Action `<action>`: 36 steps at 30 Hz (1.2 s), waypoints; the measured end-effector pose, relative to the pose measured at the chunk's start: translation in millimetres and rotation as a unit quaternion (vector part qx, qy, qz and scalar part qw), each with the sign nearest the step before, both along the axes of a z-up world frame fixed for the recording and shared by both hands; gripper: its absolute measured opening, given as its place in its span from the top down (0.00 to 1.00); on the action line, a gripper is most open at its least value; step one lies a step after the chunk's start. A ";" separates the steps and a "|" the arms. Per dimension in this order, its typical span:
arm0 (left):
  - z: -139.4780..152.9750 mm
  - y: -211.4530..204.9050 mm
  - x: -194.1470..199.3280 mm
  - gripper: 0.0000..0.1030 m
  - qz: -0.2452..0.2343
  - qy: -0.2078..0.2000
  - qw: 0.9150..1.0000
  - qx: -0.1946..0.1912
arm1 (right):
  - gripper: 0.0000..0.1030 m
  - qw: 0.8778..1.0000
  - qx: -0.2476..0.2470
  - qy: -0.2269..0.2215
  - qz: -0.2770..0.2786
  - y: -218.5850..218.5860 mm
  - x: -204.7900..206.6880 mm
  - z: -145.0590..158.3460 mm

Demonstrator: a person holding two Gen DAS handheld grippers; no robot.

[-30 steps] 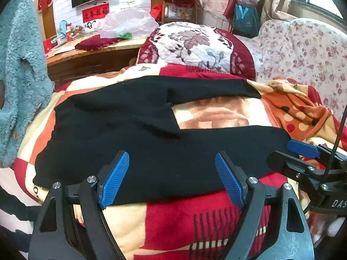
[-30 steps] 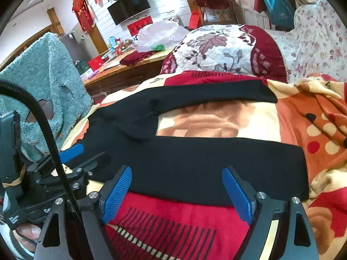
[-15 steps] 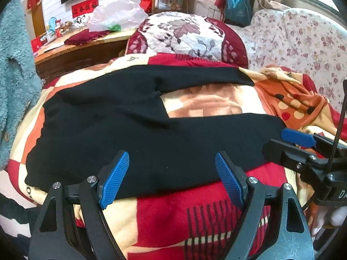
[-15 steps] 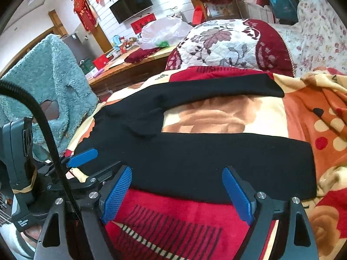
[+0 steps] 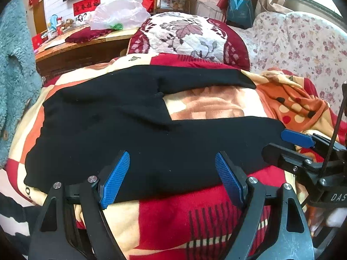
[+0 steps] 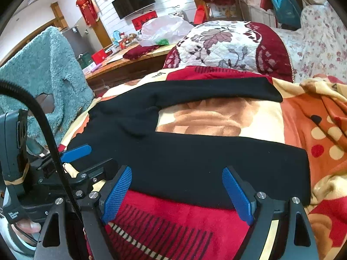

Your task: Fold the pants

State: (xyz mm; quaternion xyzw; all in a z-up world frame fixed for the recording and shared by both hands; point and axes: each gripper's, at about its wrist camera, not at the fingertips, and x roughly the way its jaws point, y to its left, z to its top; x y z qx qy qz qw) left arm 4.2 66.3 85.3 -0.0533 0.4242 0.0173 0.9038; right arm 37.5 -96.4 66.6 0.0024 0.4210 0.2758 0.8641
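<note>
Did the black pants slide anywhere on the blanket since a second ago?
No. The black pants lie spread with both legs apart, the crotch beside the same beige flower patch of the blanket. Only the camera view shifted a little.

A: Any writing you can make out?

B: The blanket [image 5: 195, 223] has the word "love" in dark script on its far cream patch, just in front of the floral cushion [image 5: 190, 36].

A: Anything on the tools?

B: The right gripper [image 5: 303, 149], seen at the right edge of the left wrist view, shows white letters "DAS" on its black body, cut off at the frame.

A: And the red sign [image 5: 86, 5] on the far wall?

B: Dark characters, too small to read.
</note>
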 end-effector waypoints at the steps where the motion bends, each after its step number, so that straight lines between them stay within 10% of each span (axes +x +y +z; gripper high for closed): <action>1: 0.3 1.8 0.5 0.20 0.002 -0.001 1.000 -0.003 | 0.18 1.000 0.002 -0.001 0.003 0.8 0.5 0.1; 23: -0.3 67.0 17.8 0.20 0.064 -0.001 0.998 0.002 | 0.36 0.999 -0.016 0.018 0.038 29.6 33.5 -12.0; 36: -2.8 182.9 28.9 0.20 0.138 0.008 0.990 -0.025 | 0.36 0.999 0.017 0.040 0.030 33.4 69.2 -15.8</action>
